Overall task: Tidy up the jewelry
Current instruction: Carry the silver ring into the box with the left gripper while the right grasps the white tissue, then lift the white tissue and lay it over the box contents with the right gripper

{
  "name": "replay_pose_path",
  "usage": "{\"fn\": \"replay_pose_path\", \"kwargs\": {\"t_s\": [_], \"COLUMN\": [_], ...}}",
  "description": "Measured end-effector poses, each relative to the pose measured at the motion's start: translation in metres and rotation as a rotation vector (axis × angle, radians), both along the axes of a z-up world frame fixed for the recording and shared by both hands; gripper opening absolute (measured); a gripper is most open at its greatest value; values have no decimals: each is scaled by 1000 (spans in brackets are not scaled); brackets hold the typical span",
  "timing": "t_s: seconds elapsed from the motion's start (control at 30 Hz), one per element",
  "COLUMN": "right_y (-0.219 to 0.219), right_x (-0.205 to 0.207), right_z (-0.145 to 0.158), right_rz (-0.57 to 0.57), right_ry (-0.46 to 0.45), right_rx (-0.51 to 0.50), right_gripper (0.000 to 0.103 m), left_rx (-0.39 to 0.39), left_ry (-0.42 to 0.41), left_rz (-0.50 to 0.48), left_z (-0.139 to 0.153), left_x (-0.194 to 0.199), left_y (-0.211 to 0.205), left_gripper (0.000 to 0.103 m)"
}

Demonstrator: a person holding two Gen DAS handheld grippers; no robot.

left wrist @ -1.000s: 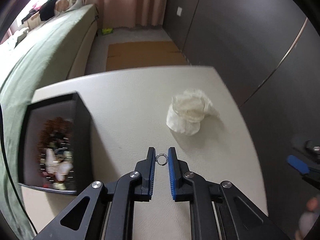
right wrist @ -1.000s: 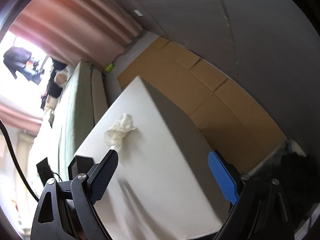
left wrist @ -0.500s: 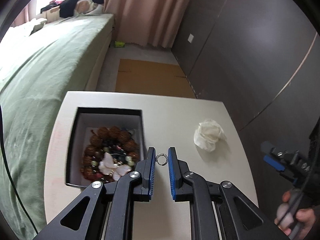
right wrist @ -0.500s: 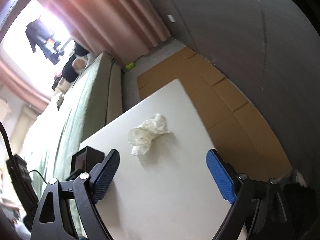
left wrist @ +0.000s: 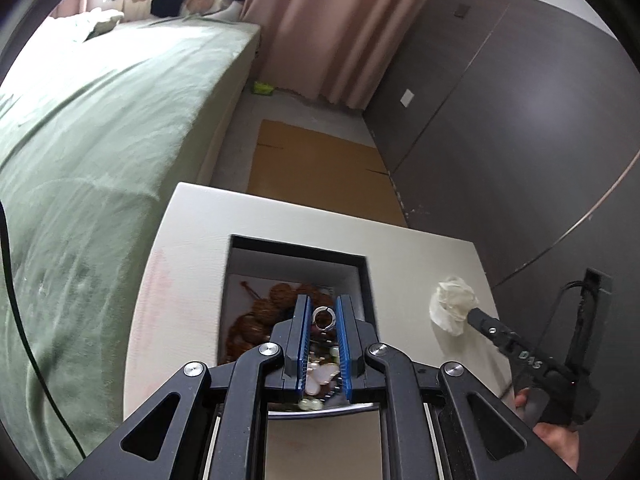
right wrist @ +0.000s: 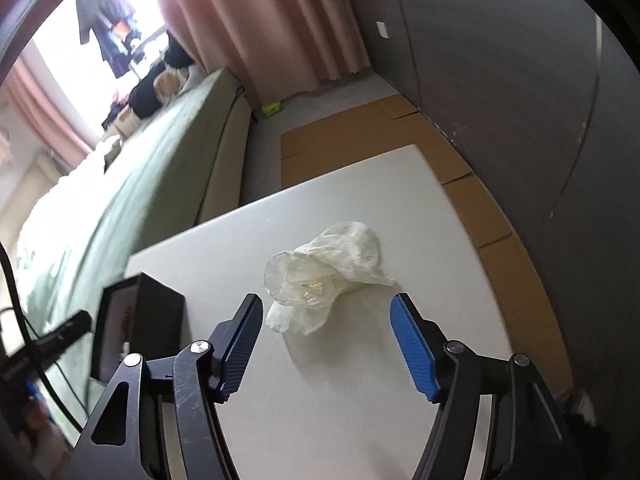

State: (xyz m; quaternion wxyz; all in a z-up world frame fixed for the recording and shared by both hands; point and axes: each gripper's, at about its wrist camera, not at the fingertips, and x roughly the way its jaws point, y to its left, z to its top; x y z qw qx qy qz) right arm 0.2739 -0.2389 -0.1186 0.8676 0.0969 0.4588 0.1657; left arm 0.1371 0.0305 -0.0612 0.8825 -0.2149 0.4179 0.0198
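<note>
Two tools: both black-framed with blue-padded fingers, one per hand, over one white table [right wrist: 360, 360].
Landmark: open black-walled jewelry box with pale lining [left wrist: 362, 280], standing on the table.
Left tool [left wrist: 323, 316]: clenched on a small silver ring [left wrist: 322, 317]; pads press it from both sides.
Ring place: in the air above the box's open interior, over the heap inside.
Box contents: brown beaded bracelet [left wrist: 276, 300], white petal-shaped piece [left wrist: 322, 376], other small bits too blurred to name.
Right tool [right wrist: 326, 312]: jaws wide and closing, pads touching nothing; the pouch's near edge lies between the fingers, down on the table.
Pouch: crumpled translucent white plastic pouch [right wrist: 332, 268], to the right of the box, apart from it; something small and pale shows inside, unclear.
Right tool from the left view: black finger [left wrist: 486, 322] touching or just over the pouch [left wrist: 452, 304]; cannot tell which.
Hand: part of it [left wrist: 556, 440] gripping the right tool's handle, well right of the box.
Bed: green-covered bed [left wrist: 80, 140] left of the box, past the table edge.
Floor: flat brown cardboard sheet [left wrist: 320, 168] beyond the box.
</note>
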Motion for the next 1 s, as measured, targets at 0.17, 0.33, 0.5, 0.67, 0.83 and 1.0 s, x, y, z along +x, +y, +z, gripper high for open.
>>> {"fn": "replay_pose_path", "kwargs": {"t_s": [0.17, 0.33, 0.5, 0.67, 0.83, 1.0], "right_y": [23, 41, 25, 15, 24, 44], "right_x": [4, 4, -1, -23, -50, -73], "right_z": [-11, -21, -16, 19, 49, 72], "right_rz": [17, -6, -47, -51, -11, 46], "right_ry": [-16, -42, 0, -62, -127, -175], "right_rx": [-66, -175, -102, -13, 52, 110], "right_gripper": [68, 32, 7, 7, 7, 7], "left_rx": [-28, -61, -144, -153, -157, -155], "left_ry": [6, 9, -9, -60, -77, -81], "left_rz": [19, 5, -14, 32, 56, 89], "left_z": [-7, -9, -7, 9, 21, 27], "left_x": [1, -1, -3, -18, -34, -46], "left_y": [16, 21, 24, 34, 48, 64], "left_gripper": [13, 13, 20, 63, 63, 63]}}
